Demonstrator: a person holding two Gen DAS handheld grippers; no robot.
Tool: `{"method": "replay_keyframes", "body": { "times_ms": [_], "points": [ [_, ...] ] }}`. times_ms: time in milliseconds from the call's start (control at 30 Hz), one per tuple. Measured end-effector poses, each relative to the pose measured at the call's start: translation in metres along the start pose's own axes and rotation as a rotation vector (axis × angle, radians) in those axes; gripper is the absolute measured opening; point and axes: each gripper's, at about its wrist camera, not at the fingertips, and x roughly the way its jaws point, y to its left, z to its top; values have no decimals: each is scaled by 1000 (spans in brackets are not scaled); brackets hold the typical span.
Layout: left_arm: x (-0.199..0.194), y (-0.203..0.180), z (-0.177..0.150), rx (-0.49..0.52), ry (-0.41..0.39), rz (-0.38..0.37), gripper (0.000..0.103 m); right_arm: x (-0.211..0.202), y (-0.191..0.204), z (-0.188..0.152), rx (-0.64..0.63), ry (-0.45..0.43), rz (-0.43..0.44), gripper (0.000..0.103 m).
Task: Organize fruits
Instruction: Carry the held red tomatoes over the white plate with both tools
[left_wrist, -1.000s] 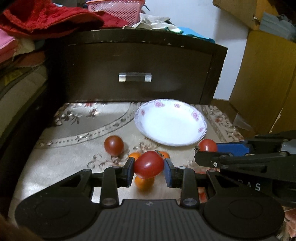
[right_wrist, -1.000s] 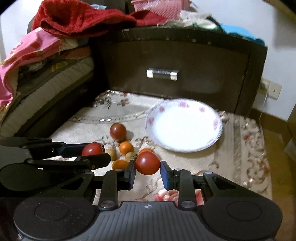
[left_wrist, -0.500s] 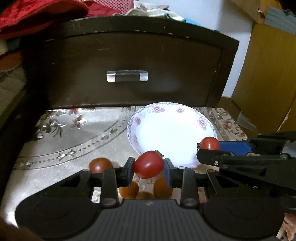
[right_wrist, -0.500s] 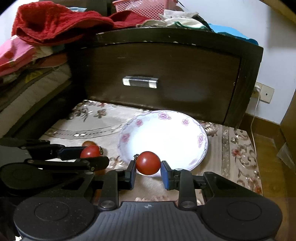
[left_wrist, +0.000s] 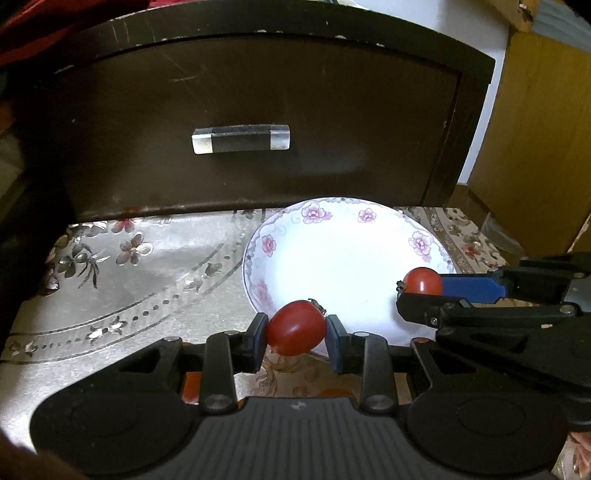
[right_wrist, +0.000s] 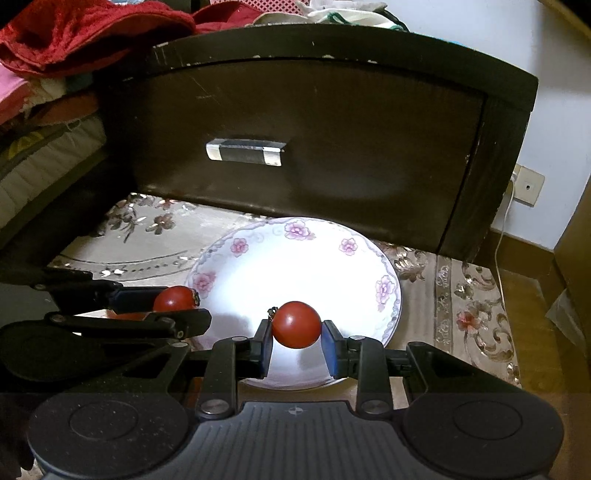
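Note:
A white plate with pink flowers on its rim lies on the patterned cloth in front of a dark drawer. My left gripper is shut on a red cherry tomato at the plate's near-left rim. My right gripper is shut on another red cherry tomato, held over the plate's near part. In the left wrist view the right gripper's tomato shows over the plate's right rim. In the right wrist view the left gripper's tomato shows at the plate's left edge.
The dark drawer front with a metal handle stands just behind the plate. Red cloth and clothes are piled above left. A wooden cabinet stands at the right. Bits of orange fruit show under the left gripper.
Both grippers carried their tomatoes forward and a little down, from over the loose fruits to the plate. The loose fruits on the cloth dropped out of sight beneath the grippers.

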Motion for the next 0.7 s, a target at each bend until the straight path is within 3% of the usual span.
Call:
{"method": "replay_keyframes", "body": {
  "times_ms": [700],
  "points": [
    [7,-7,-3,68,-38,37,38,12,-1,-1,-17,6,-24,28]
  ]
}}
